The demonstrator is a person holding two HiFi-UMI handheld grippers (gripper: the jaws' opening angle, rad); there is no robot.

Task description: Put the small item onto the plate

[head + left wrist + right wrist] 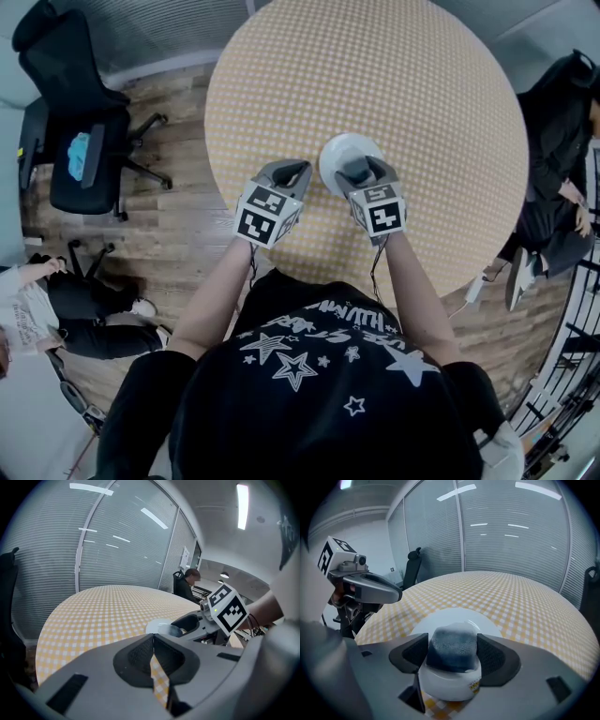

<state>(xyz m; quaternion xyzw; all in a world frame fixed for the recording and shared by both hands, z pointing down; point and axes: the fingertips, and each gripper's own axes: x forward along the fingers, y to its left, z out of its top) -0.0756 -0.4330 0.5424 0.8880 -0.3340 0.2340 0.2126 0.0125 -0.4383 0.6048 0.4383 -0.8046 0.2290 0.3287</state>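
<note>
A white plate (339,150) lies on the round yellow-checked table (422,103), near its front edge. In the right gripper view a small white jar with a dark blue-grey lid (452,660) sits between the jaws of my right gripper (452,653), which is shut on it. The plate (454,618) lies just beyond the jar. From the head view my right gripper (362,172) hovers over the plate's near edge. My left gripper (292,172) is beside the plate on its left, shut and holding nothing (152,641). Its view shows the plate (158,626) and the right gripper (206,620).
A black office chair (80,141) stands on the wood floor left of the table. One person sits at the right (553,141), another at the lower left (66,314). Glass walls with blinds (511,531) ring the room.
</note>
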